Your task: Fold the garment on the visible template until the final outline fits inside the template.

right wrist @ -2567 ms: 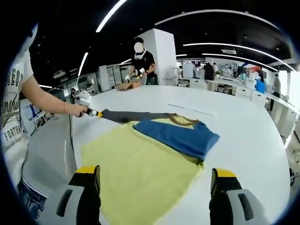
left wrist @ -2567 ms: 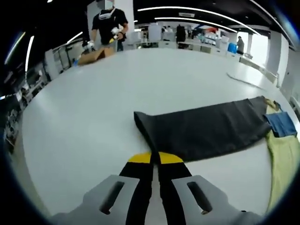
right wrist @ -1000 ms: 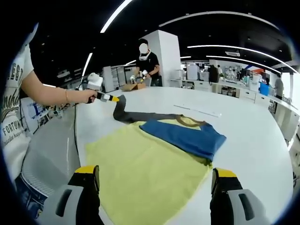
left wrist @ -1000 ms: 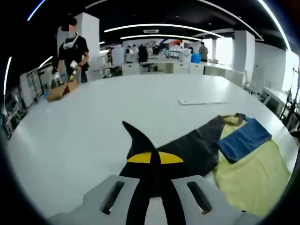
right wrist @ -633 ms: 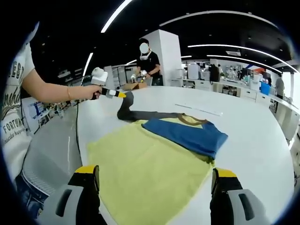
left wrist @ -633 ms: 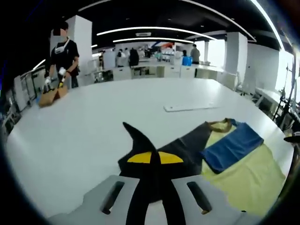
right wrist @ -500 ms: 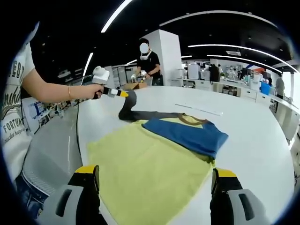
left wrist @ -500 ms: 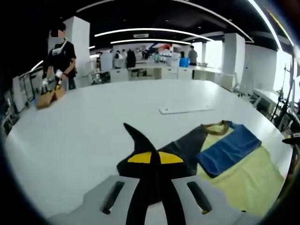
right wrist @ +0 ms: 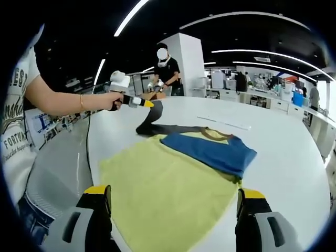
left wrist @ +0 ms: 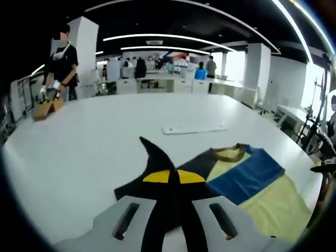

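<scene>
Left gripper lifts the dark sleeve further inward

Left gripper view: the left gripper [left wrist: 174, 177], jaws clamped on the dark sleeve [left wrist: 157, 157], has carried it nearer the blue folded part [left wrist: 247, 178].
Right gripper view: the right gripper [right wrist: 173, 207], jaws apart, stays over the yellow template [right wrist: 168, 194] near the white table [right wrist: 283, 157] edge; the sleeve now hangs higher.

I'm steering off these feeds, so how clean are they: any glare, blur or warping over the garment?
Left gripper view: sharp and evenly lit, the dark sleeve reads as a near-black shape between the shut jaws. Right gripper view: strong fisheye bending of the table edge, no glare on the yellow garment or its blue fold; ceiling strip lights stay off the cloth.
</scene>
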